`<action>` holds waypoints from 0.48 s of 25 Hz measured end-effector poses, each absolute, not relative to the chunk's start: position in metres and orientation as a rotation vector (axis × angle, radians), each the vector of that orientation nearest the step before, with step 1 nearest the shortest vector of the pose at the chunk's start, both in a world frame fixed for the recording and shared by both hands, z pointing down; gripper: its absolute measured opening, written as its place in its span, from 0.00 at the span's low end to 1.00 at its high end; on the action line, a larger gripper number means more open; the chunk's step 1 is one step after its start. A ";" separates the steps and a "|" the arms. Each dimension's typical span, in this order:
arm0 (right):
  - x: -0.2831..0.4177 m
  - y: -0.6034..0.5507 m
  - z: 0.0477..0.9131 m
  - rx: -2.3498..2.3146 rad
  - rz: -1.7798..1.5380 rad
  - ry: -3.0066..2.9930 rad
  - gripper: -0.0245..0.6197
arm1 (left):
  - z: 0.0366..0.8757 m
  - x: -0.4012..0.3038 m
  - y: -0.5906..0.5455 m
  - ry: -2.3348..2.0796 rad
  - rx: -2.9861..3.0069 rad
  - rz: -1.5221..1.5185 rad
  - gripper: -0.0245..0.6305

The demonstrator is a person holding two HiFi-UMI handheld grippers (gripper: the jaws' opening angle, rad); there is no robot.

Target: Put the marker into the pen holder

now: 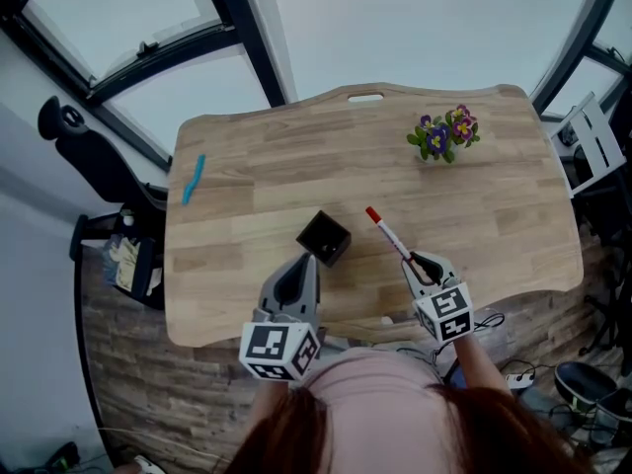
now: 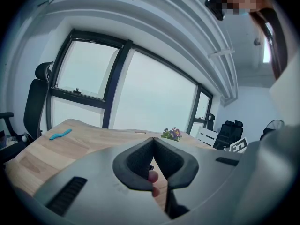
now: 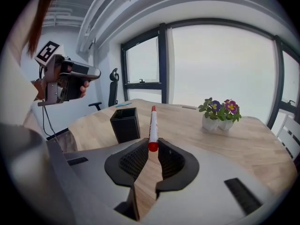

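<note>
right gripper view: the right tool (image 3: 153,146) is closed narrow on the near red end of a white marker (image 3: 153,123), which points straight ahead over the tabletop (image 3: 262,149). the black pen holder (image 3: 125,124) stands ahead, just left of the marker. the left tool (image 2: 152,142) has its jaws pressed together on nothing.
</note>
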State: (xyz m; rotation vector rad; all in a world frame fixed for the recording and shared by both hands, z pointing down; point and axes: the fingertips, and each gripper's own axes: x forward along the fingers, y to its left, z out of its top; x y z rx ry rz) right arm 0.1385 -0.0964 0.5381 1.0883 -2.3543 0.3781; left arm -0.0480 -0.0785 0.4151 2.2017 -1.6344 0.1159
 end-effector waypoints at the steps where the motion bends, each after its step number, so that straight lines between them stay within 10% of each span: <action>1: 0.137 -0.096 0.536 1.084 0.375 -2.359 0.13 | 0.415 -0.049 -0.078 -1.635 2.202 0.116 0.04; 12: 0.118 -0.093 0.519 1.020 0.347 -2.403 0.13 | 0.414 -0.063 -0.078 -1.655 2.199 0.110 0.04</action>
